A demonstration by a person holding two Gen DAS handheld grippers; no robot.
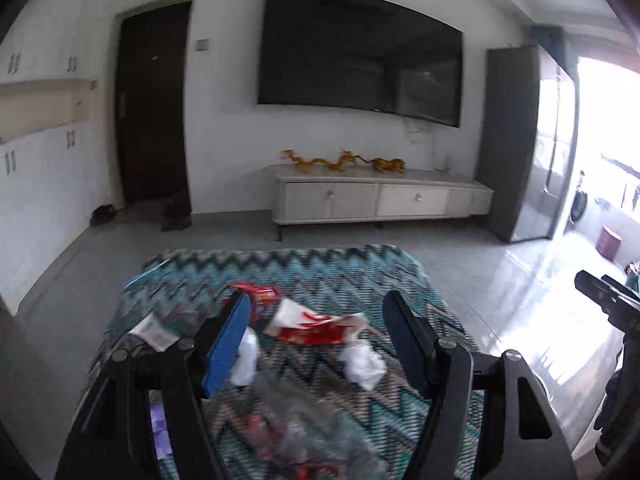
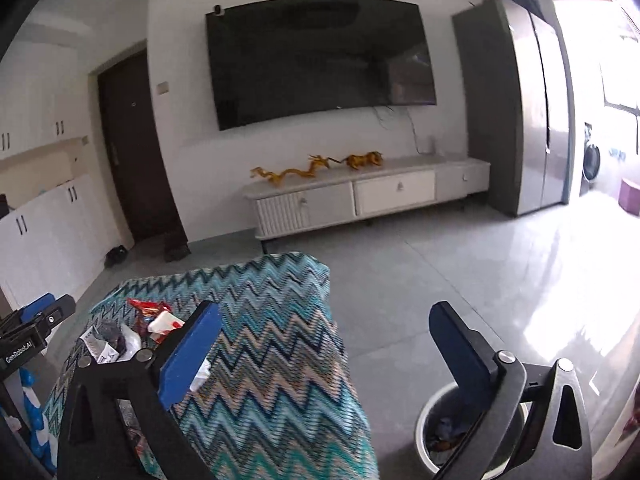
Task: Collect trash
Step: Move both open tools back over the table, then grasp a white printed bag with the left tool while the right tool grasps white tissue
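Trash lies on a table with a zigzag teal cloth. A red and white wrapper, a crumpled white tissue, a red packet, a white label scrap and clear crumpled plastic show in the left wrist view. My left gripper is open above this pile, empty. My right gripper is open and empty, over the table's right edge, above a white bin on the floor. The trash pile shows at the left of the right wrist view.
A white TV cabinet with golden dragon figures stands by the far wall under a large TV. A grey cabinet stands at right. Tiled floor lies between table and cabinet. Shoes sit by a dark door.
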